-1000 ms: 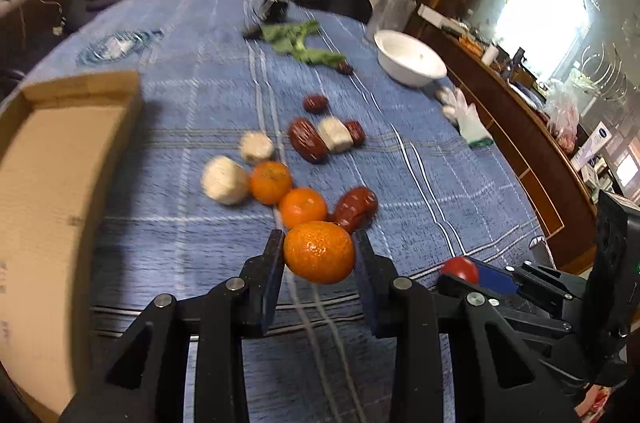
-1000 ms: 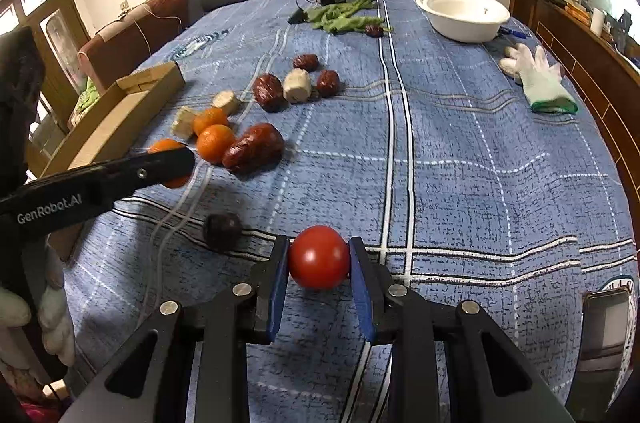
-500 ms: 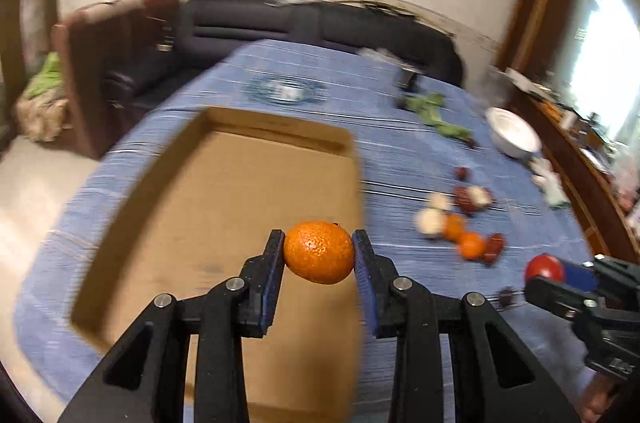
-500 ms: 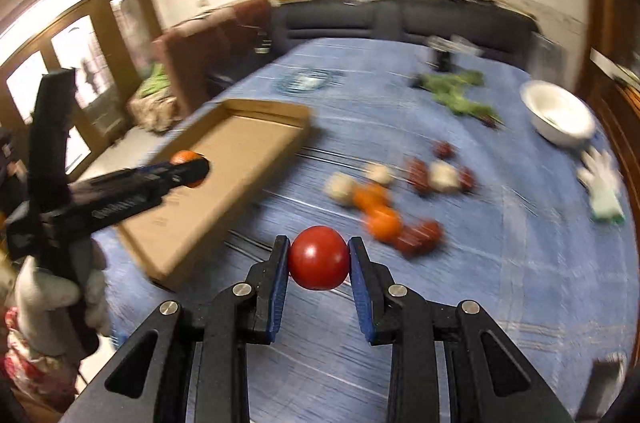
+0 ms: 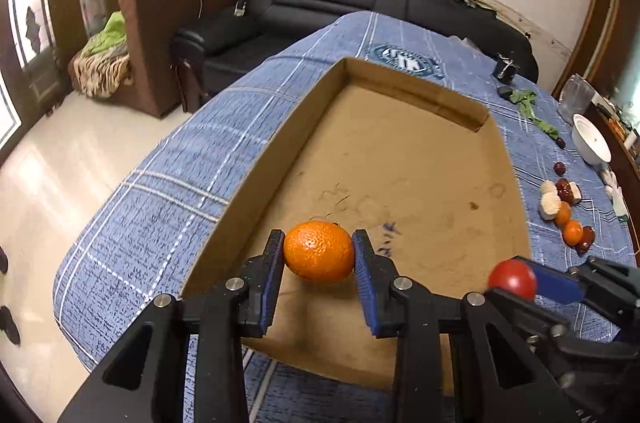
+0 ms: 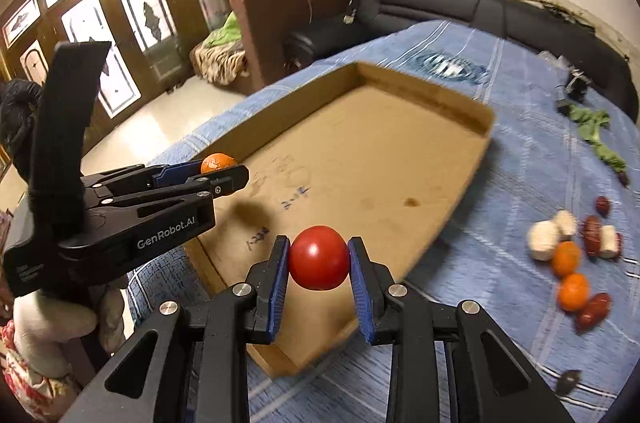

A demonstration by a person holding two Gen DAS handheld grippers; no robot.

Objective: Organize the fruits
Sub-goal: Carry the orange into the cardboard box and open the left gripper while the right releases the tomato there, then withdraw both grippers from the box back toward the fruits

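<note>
My left gripper (image 5: 319,255) is shut on an orange mandarin (image 5: 319,250) and holds it above the near part of an open cardboard box (image 5: 404,159). My right gripper (image 6: 319,259) is shut on a red tomato (image 6: 319,257), above the box's near right corner (image 6: 360,151). The tomato also shows in the left wrist view (image 5: 512,279), and the mandarin in the right wrist view (image 6: 217,162). The box holds no fruit. More fruit lies on the blue cloth to the right: two mandarins (image 6: 570,273), red dates (image 6: 594,309) and pale pieces (image 6: 544,245).
The box lies on a table with a blue checked cloth (image 5: 168,191). A white bowl (image 5: 591,144) and green leaves (image 6: 596,131) lie at the far right. Sofas (image 5: 320,3) stand behind the table; the table's edge drops to the floor on the left.
Both grippers have swung left from the fruit pile to above the cardboard box, still carrying the mandarin and the tomato. The box now fills the middle of both views.
</note>
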